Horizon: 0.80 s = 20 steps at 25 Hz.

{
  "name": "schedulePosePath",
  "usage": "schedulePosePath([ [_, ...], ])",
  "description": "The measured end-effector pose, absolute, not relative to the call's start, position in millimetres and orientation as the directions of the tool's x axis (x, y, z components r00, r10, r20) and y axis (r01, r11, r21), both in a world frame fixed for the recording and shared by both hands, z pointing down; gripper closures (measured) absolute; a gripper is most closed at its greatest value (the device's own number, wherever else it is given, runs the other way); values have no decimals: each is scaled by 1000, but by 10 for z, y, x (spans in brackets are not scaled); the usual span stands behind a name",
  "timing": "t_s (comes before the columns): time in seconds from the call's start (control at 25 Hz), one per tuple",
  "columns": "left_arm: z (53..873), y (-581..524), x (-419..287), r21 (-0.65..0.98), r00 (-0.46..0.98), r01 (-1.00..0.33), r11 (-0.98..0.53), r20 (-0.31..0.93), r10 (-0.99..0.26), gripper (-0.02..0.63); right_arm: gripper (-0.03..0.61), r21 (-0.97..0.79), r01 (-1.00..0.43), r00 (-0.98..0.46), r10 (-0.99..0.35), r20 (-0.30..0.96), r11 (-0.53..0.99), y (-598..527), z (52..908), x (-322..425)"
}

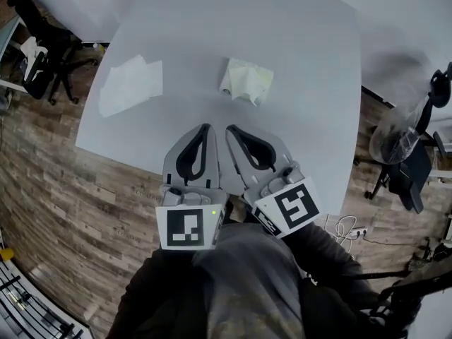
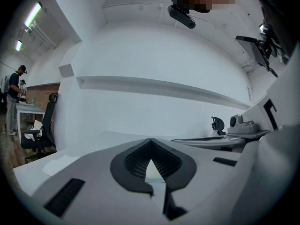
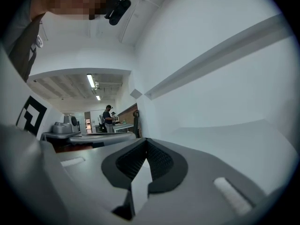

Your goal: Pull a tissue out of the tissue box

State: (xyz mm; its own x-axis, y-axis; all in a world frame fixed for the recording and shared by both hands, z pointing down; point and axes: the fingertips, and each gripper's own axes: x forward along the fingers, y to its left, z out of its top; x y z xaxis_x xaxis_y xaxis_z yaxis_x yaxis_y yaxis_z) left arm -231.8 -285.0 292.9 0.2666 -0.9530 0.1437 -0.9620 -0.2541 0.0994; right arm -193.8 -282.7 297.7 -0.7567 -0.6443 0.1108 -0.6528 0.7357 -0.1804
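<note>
Checker: Grippers in the head view, where are they?

Observer: Side by side over the near edge of the white tabletop (image 1: pixel 304 62), the left gripper (image 1: pixel 206 127) just beside the right gripper (image 1: pixel 230 129). Both point at the pale yellow tissue box (image 1: pixel 247 81), which sits near their tips but apart from them. A loose flat tissue (image 1: pixel 131 85) lies well to the left of the box.

Checker: And the left gripper view?

Observer: Its fingers (image 2: pixel 129 162) meet at the tips and grip nothing. Through the small gap behind the tips, the tissue box (image 2: pixel 153 173) shows as a pale sliver farther along the tabletop.

Checker: The right gripper view?

Observer: Much the same: the fingers (image 3: pixel 161 162) are closed tip to tip and empty, with only bare tabletop (image 3: pixel 225 139) beyond them. Far behind, a person (image 3: pixel 108 118) stands at a desk.
</note>
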Motion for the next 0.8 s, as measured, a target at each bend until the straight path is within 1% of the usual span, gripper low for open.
schedulePosePath([
  [0.16,2990,-3115,-2426,124,293,-953,-277,139,-946,617,577,-168,-691,-723,-679,130,703,-3058,3028,-1998],
  [0.44,3053,-3392,-2356,134,345,-936,-327,147,-927,617,577,-163,-729,-684,-718,132,665,-3297,3064,-1911],
  [0.64,3218,-3634,-2243,126,359,-932,-341,171,-917,617,577,-198,-734,-677,-722,140,650,-3476,3271,-1813],
  [0.8,3465,-3772,-2177,128,357,-933,-336,216,-909,617,575,-243,-725,-685,-712,156,644,-3561,3545,-1777],
])
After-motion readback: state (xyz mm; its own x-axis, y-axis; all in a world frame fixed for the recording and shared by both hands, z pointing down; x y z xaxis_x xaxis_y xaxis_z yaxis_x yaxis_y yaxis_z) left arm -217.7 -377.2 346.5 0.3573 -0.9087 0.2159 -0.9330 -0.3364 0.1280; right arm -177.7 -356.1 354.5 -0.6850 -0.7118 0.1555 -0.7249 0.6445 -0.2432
